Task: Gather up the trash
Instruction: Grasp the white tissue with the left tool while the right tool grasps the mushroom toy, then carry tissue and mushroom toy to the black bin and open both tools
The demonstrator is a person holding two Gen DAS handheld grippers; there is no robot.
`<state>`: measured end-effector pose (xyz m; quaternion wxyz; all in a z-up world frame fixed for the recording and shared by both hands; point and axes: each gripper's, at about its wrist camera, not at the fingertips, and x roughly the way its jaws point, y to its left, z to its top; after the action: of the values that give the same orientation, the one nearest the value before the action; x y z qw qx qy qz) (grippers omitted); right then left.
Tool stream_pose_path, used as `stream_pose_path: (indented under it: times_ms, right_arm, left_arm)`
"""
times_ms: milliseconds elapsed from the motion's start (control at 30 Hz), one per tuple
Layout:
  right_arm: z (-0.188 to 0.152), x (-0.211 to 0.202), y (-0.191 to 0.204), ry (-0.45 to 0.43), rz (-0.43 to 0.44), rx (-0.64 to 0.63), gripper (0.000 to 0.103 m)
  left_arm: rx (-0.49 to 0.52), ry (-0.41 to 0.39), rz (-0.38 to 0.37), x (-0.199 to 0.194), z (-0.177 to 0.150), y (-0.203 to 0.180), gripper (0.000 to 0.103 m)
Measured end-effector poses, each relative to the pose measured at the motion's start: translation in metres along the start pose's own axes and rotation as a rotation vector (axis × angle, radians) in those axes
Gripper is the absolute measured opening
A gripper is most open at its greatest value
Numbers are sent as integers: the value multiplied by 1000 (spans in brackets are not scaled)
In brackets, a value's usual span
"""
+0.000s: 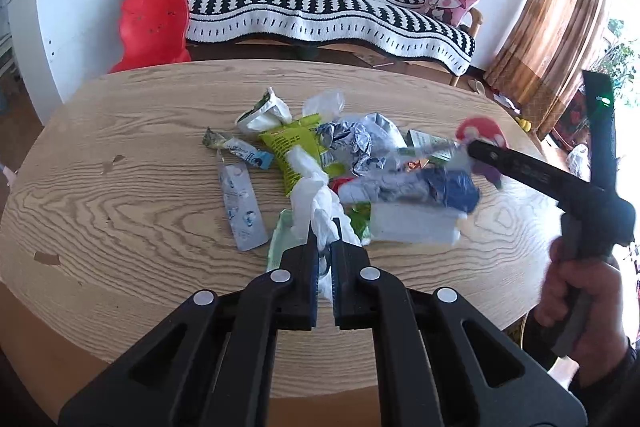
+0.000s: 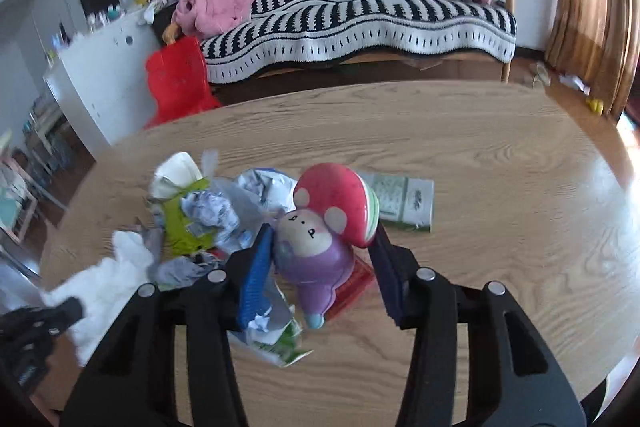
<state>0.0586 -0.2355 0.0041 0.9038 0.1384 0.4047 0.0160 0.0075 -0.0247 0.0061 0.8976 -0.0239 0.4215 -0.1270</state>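
Observation:
A heap of wrappers, crumpled foil and plastic lies on the wooden table [image 1: 120,147]. My left gripper [image 1: 324,227] is shut on a white plastic bag [image 1: 316,203] at the near edge of the heap. My right gripper [image 2: 320,227] is shut on a mushroom toy [image 2: 320,223] with a red cap and purple body, held just above the heap. The right gripper shows blurred at the right of the left wrist view [image 1: 480,151]. A green wrapper [image 1: 292,147] and crumpled foil [image 1: 356,139] lie in the middle of the heap.
A flat green-and-white packet [image 2: 400,203] lies right of the heap. A silver sachet [image 1: 242,211] lies at the heap's left. Behind the table stand a sofa with a black-and-white throw [image 1: 328,3], a red chair [image 1: 154,27] and a white cabinet [image 1: 60,19].

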Motion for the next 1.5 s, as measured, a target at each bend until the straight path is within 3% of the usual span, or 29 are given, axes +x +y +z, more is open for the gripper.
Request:
stream_pose_path:
  times_ms: [167,267,333,400,433,500,567,633,667,700,733,767,900,967,1100,1133,1167,1200,1367,1500]
  right_arm:
    - [-10,-27,-40,-23,-16,94,48]
    - [-17,-32,-79,-4,-45,191,55]
    - [-28,-27,-101,31,-38,250,54]
    - [-39,-21,-122,65,-35,302,23]
    - [-44,-20,-134,80,-30,336,23]
    - [-48,-25,-151,65,-23,370,13]
    - [-49,-31,-157,57,-30,372,12]
    - [-49,-36,-159,49,-62,369,14]
    - [-50,-35,-160,56,-70,379,28]
    - [-53,-35,-166,61,-66,410,70]
    - [-55,-36,-167,50,-54,429,88]
    - [-54,-37,-170,31,-41,445,91]
    - [-47,-31,-161,44,-17,433,87]
    - [-43,-18,-146,82,-62,381,87]
    - [-44,9,-129,154,-221,279,85]
    - [-46,13,-126,165,-249,251,79]
    - [-49,18,-124,181,-240,234,51]
    - [-51,15,-124,181,-224,244,45]
    - [-53,-42,-134,86,-240,224,42]
    - [-78,-109,-176,11,-289,260,42]
  left_arm:
    - [12,-2,-32,6,4,-28,4]
    - [49,-5,-32,11,0,-48,4]
    - [43,15,-52,15,0,-58,4]
    - [48,21,-73,15,0,-68,4]
    - [68,11,-81,14,-1,-75,4]
    - [110,-25,-83,12,-4,-85,4]
    - [163,-70,-56,16,-11,-93,4]
    - [164,-42,-73,25,-10,-98,4]
    - [150,-17,-99,29,-8,-98,4]
    - [137,1,-127,33,-6,-100,4]
    - [137,6,-146,34,-4,-102,4]
    - [149,-6,-146,34,-3,-104,4]
    - [149,-11,-167,43,-7,-108,4]
    - [117,48,-219,53,-3,-108,4]
    - [156,19,-190,53,-2,-117,4]
    - [156,22,-192,53,-3,-118,4]
    - [154,29,-195,55,-3,-119,4]
    - [150,39,-199,57,-3,-122,4]
    - [154,58,-245,56,-5,-147,4]
    - [210,58,-304,50,-14,-189,4]
